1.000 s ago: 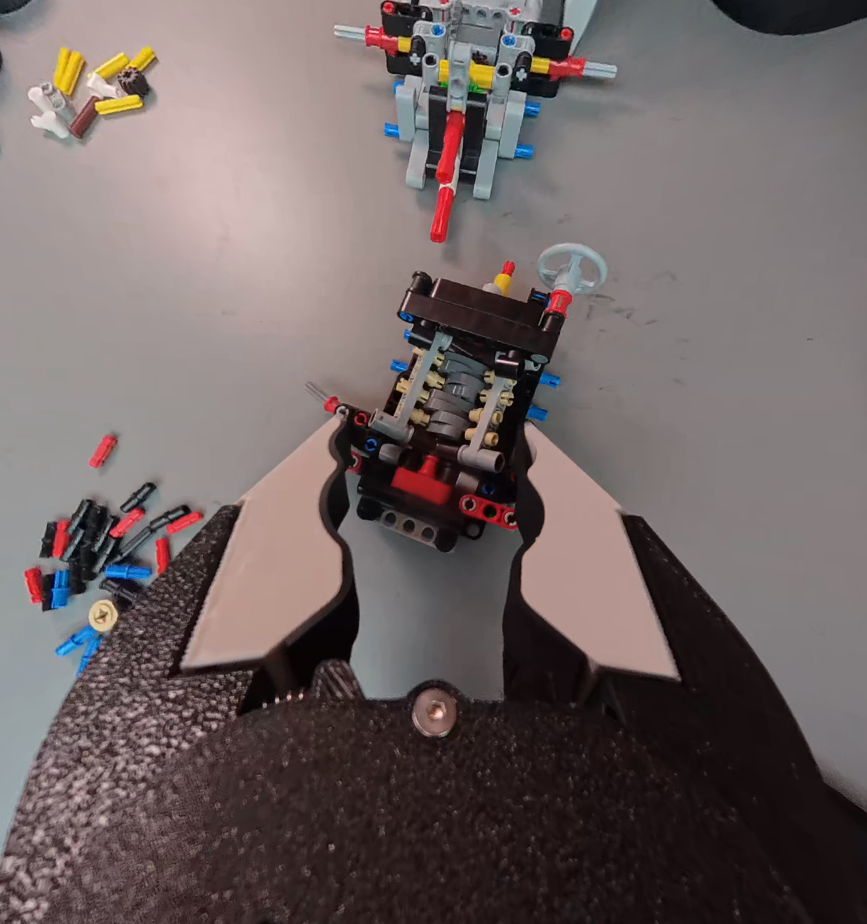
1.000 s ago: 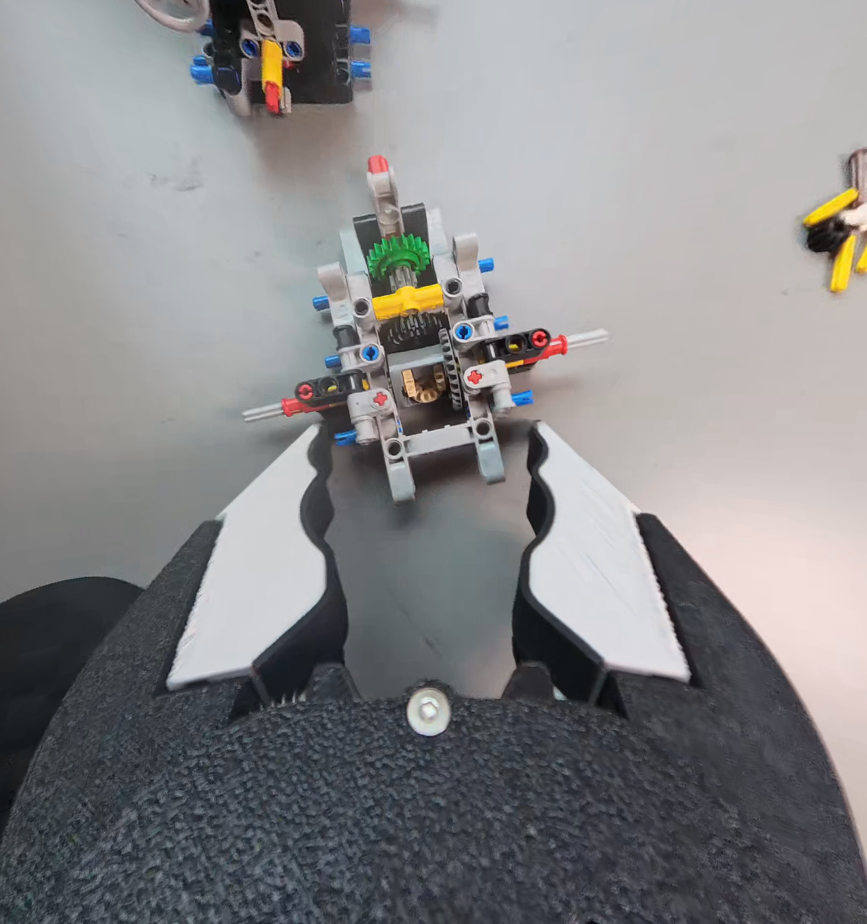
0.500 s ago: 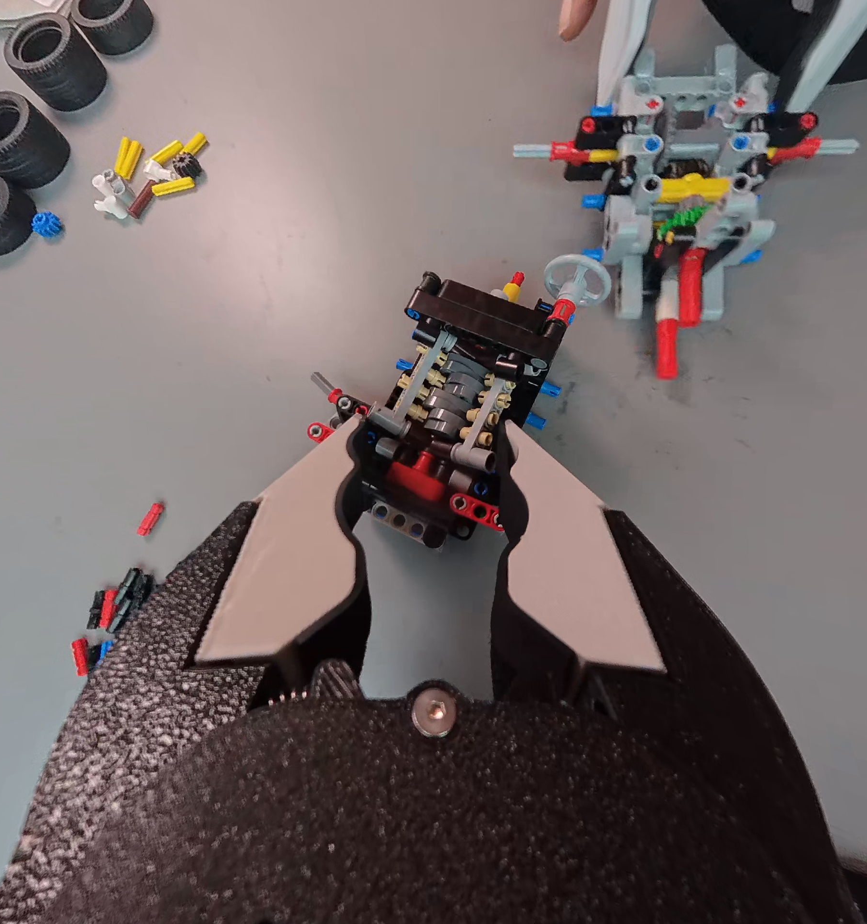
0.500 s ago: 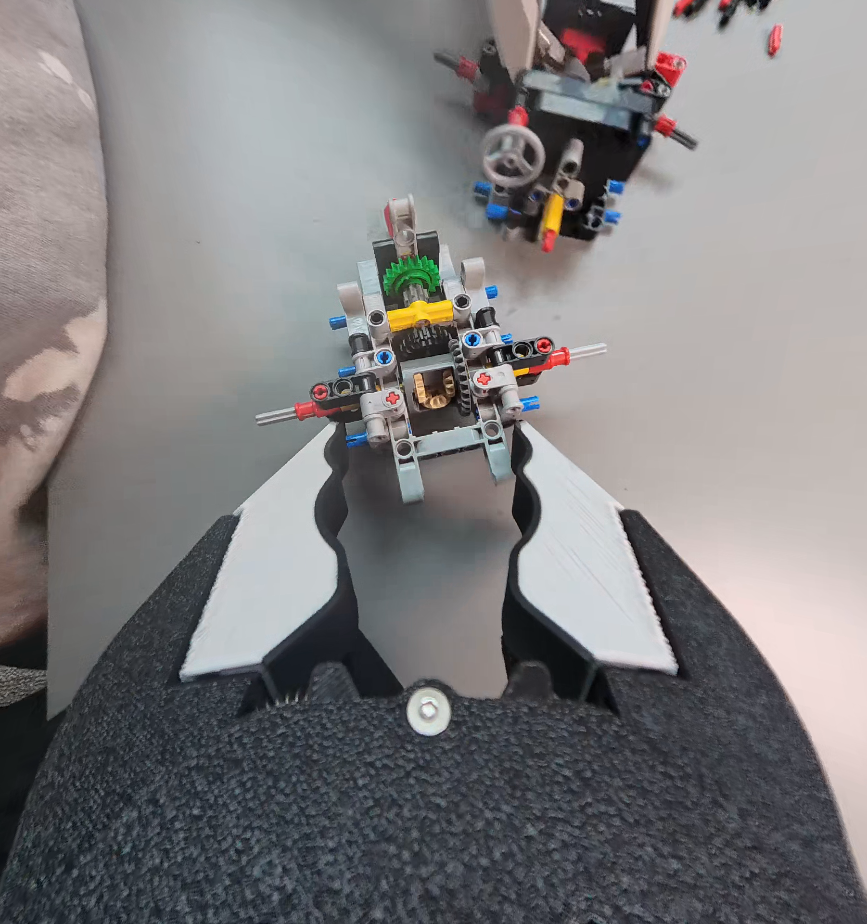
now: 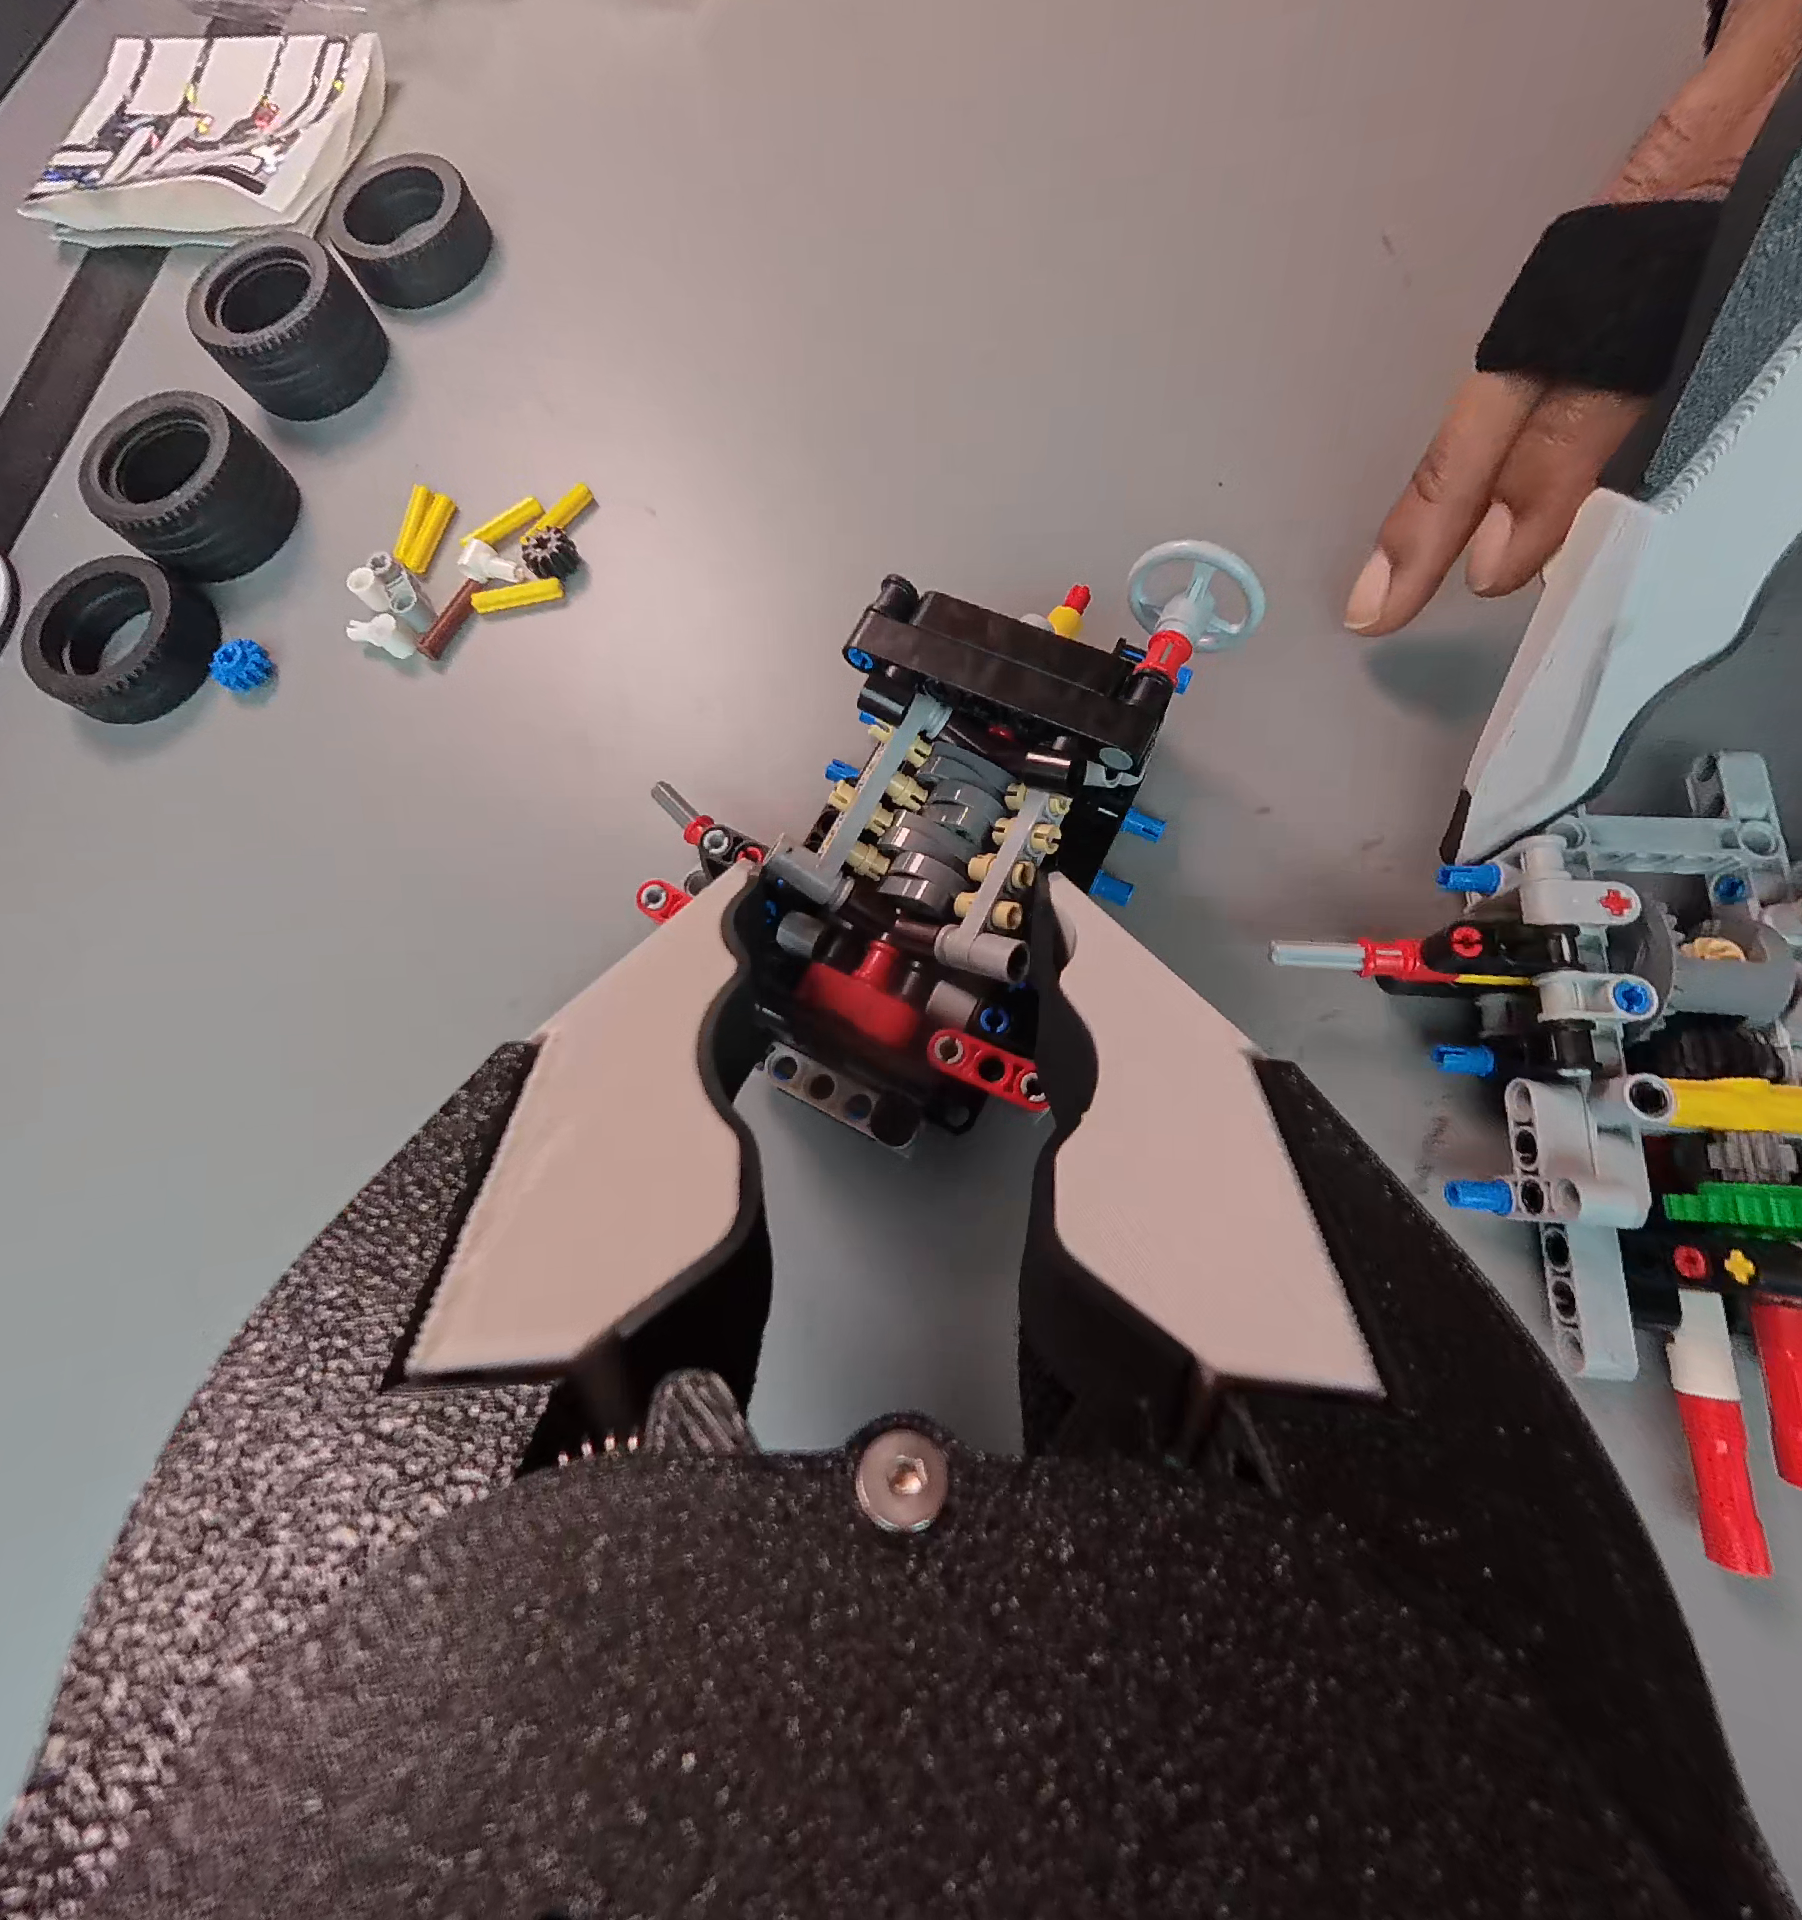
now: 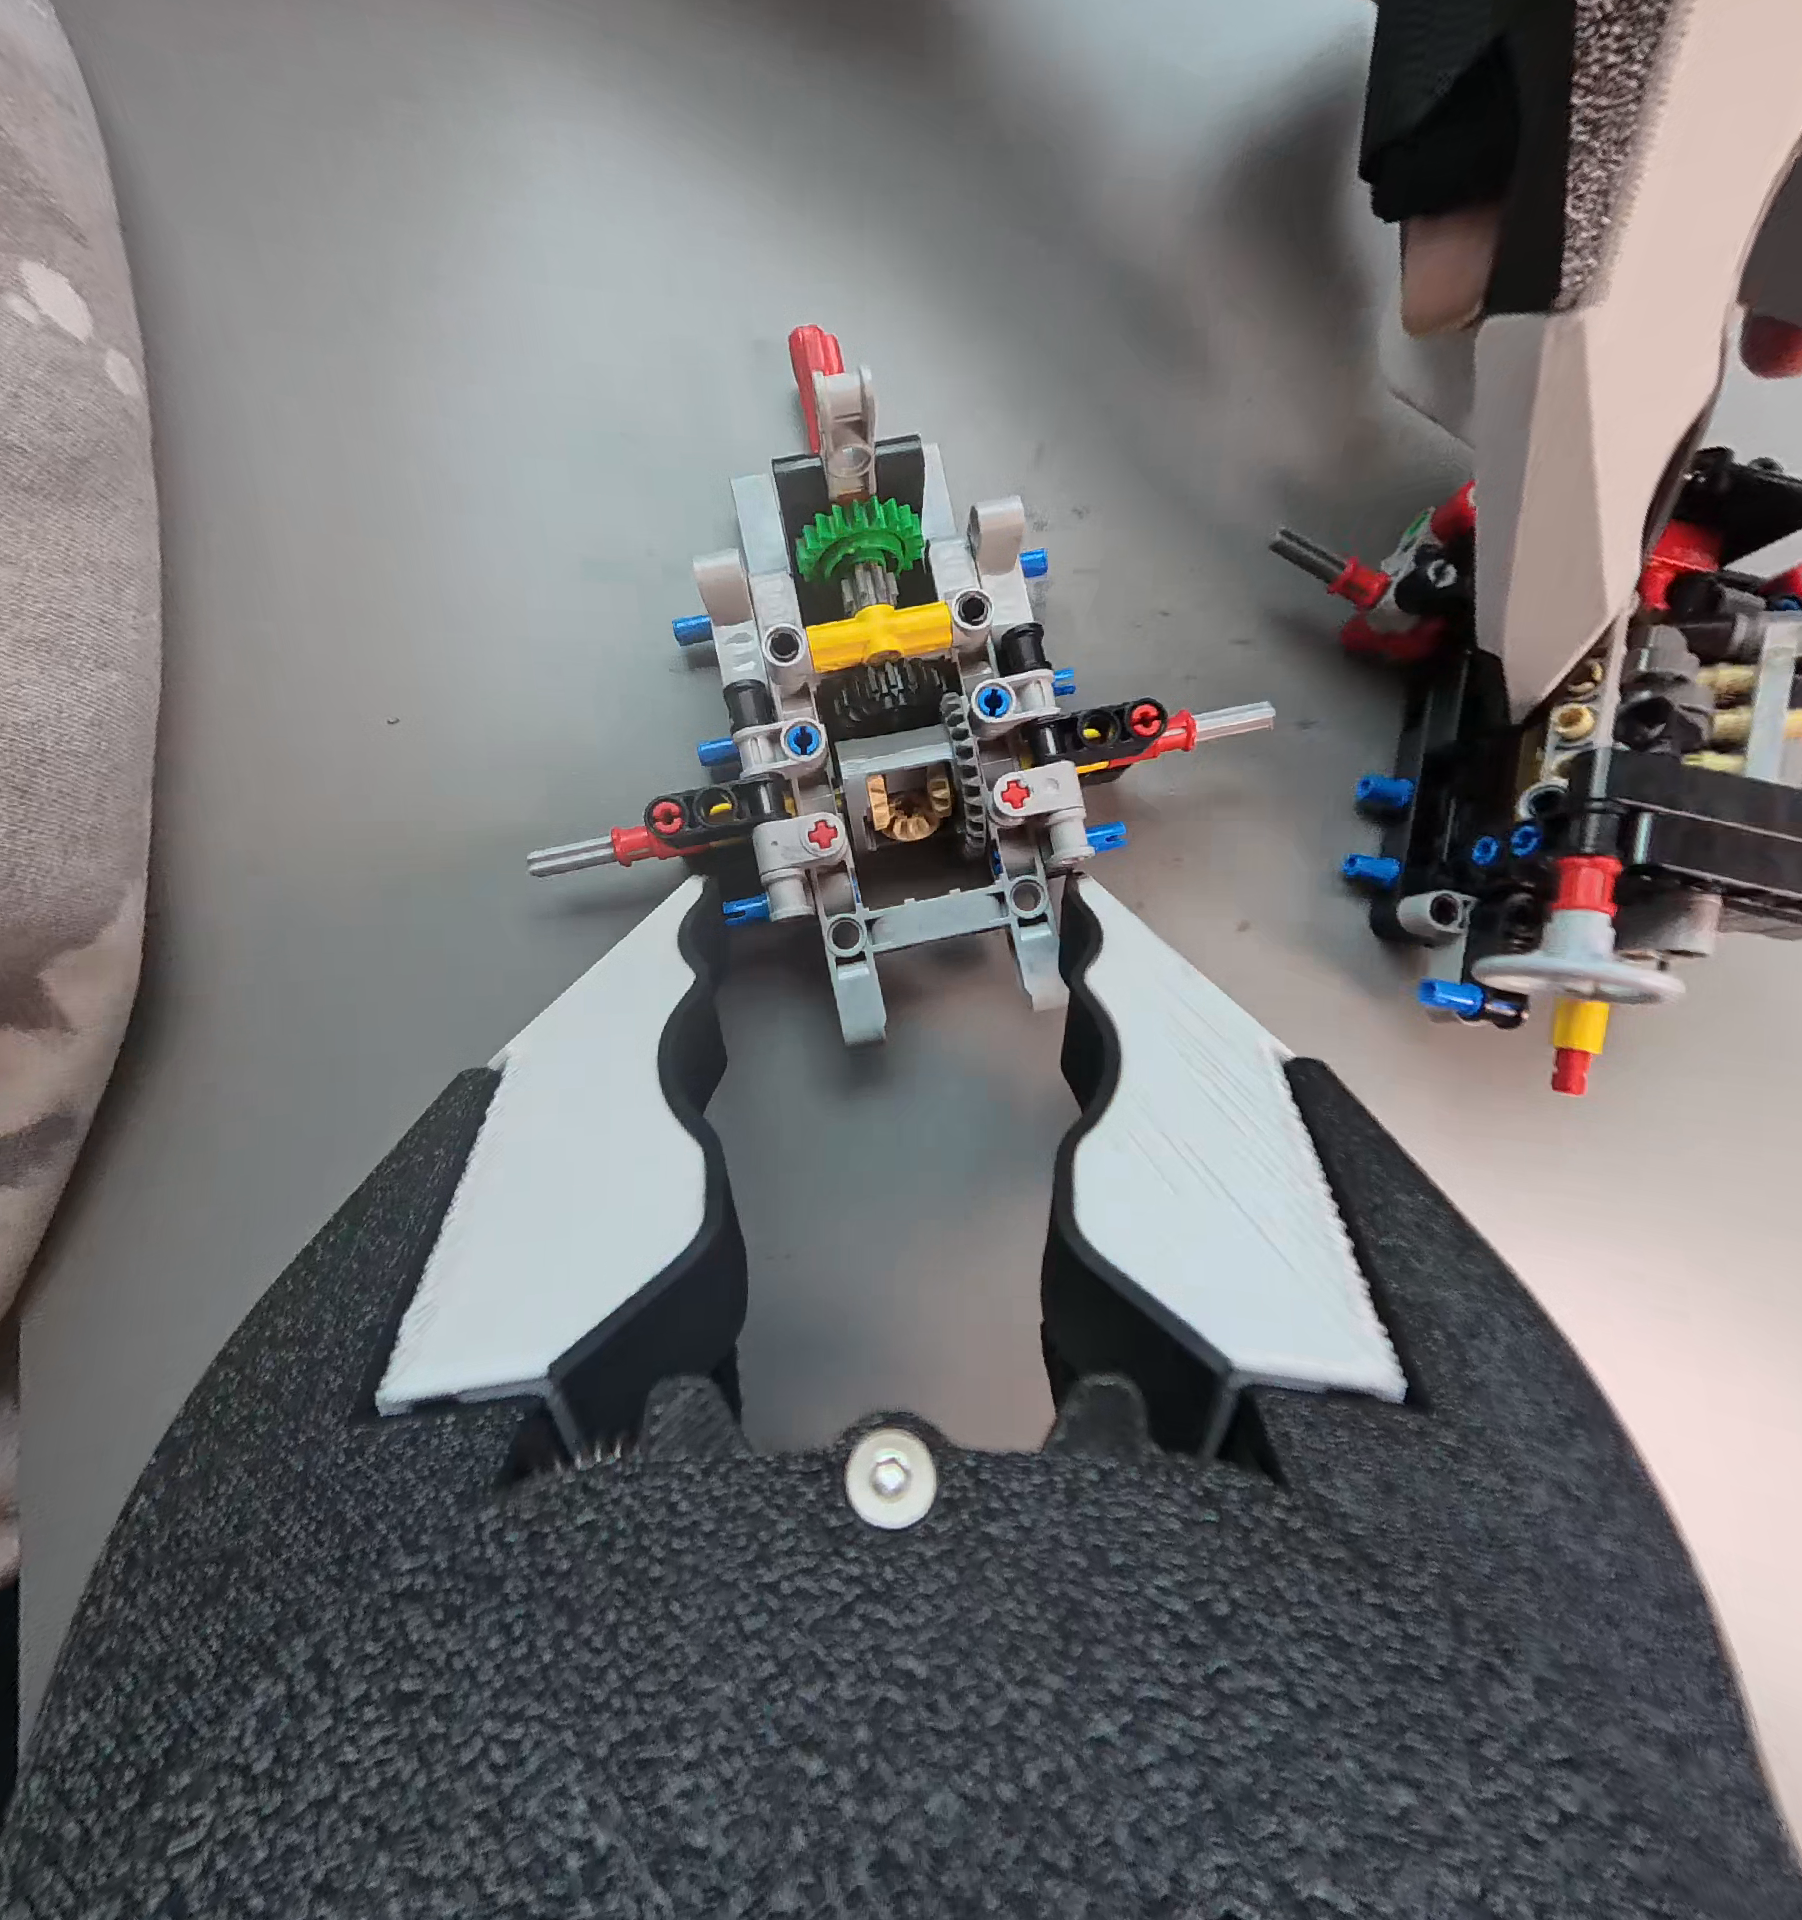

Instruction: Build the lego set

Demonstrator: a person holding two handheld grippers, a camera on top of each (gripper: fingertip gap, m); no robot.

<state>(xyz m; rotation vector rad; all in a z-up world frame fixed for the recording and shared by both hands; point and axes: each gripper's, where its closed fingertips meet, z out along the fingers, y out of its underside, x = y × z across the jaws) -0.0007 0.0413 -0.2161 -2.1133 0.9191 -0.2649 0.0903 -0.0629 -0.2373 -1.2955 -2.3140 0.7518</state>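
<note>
Grey table (image 5: 876, 312); two lego assemblies (image 5: 980, 852), tyres (image 5: 289, 322), loose pins (image 5: 461, 571), booklet (image 5: 201, 125)

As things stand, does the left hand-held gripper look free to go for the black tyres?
Probably not yet: the left hand-held gripper is shut on the black engine block. The table toward the black tyres looks bare apart from a few small loose pieces beside them.

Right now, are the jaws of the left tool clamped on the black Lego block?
Yes, clamped: the left gripper has both fingers pressed against the sides of the black engine assembly.
</note>
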